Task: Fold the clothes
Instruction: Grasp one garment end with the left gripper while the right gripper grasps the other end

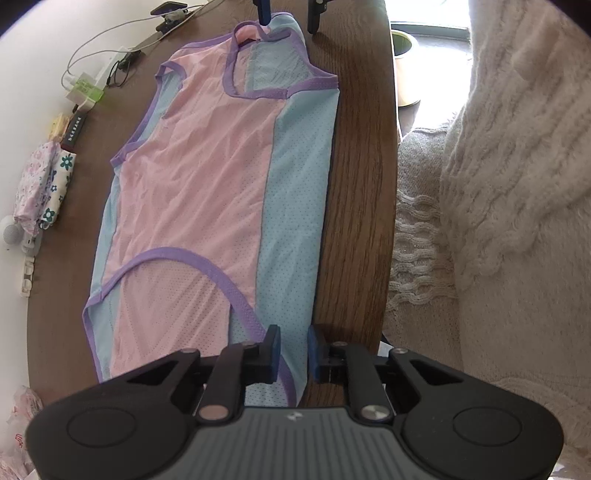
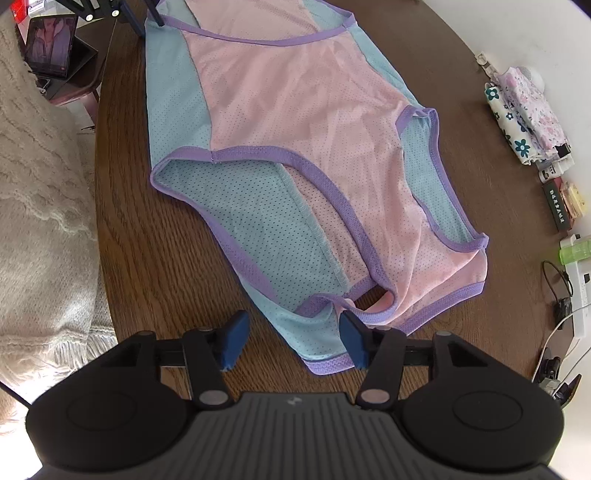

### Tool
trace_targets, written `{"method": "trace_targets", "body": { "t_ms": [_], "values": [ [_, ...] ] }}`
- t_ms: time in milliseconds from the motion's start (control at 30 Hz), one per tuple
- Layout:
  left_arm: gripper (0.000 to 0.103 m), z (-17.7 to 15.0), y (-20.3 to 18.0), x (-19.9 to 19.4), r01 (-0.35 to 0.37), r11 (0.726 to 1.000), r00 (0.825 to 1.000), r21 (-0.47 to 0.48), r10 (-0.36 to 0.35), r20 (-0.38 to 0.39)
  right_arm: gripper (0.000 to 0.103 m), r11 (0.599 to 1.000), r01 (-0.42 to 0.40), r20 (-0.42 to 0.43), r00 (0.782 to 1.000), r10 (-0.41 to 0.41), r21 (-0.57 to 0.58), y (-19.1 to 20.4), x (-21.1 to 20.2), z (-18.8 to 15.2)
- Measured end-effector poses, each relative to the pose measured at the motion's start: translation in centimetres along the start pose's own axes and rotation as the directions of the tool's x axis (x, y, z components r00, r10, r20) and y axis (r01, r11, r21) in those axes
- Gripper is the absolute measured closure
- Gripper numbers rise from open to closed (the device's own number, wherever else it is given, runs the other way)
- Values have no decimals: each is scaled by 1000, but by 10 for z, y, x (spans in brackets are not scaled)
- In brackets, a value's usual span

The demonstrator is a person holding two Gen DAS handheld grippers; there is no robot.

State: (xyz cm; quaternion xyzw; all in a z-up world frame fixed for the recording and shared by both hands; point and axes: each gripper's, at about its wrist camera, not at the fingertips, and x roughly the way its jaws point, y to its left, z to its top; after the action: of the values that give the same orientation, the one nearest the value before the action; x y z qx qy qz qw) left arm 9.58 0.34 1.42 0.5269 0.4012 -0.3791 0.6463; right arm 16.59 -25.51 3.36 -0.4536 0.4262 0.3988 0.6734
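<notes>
A pink and light-blue mesh sleeveless top [image 1: 207, 177] with purple trim lies flat along a round wooden table [image 1: 354, 184]. My left gripper [image 1: 293, 354] sits at the hem corner near the table edge. Its fingers stand a narrow gap apart, with blue fabric and purple trim between them. In the right wrist view the top [image 2: 295, 110] has its shoulder end towards me. My right gripper [image 2: 292, 339] is wide open over the blue shoulder strap, not closed on it. Each gripper shows in the other's view: the right gripper [image 1: 289, 16] at the far end, the left gripper [image 2: 146, 18] at the hem.
A power strip with cables [image 1: 85, 88], a floral pouch [image 1: 44, 184] and small boxes [image 2: 557, 214] line the table's far rim. A person's cream knit sweater [image 1: 498, 184] is beside the near edge. A plant pot [image 1: 404, 66] and a tablet [image 2: 48, 48] are beyond the table.
</notes>
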Motion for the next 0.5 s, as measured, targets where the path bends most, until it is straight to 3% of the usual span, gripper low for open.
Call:
{"method": "trace_targets", "body": {
  "t_ms": [67,133,200,300,500],
  "values": [
    [101,2,-1,1,24,998,1000,52,-24,-10,54,1000,-13,5,1000,13,1,-2,0,0],
    [103,4,-2,2,34,998,999,59,-33,-18,62,1000,-21,8,1000,21,3,-3,1,-1],
    [103,5,-2,2,39,998,999,53,-38,-26,91,1000,-29,12,999,29,4,-4,1,-2],
    [103,2,3,1,67,998,998,0,-67,17,94,999,-41,18,999,41,7,-6,2,-4],
    [103,1,0,0,20,999,999,-29,-18,44,99,1000,-23,51,998,22,18,-7,-4,-7]
  ]
}}
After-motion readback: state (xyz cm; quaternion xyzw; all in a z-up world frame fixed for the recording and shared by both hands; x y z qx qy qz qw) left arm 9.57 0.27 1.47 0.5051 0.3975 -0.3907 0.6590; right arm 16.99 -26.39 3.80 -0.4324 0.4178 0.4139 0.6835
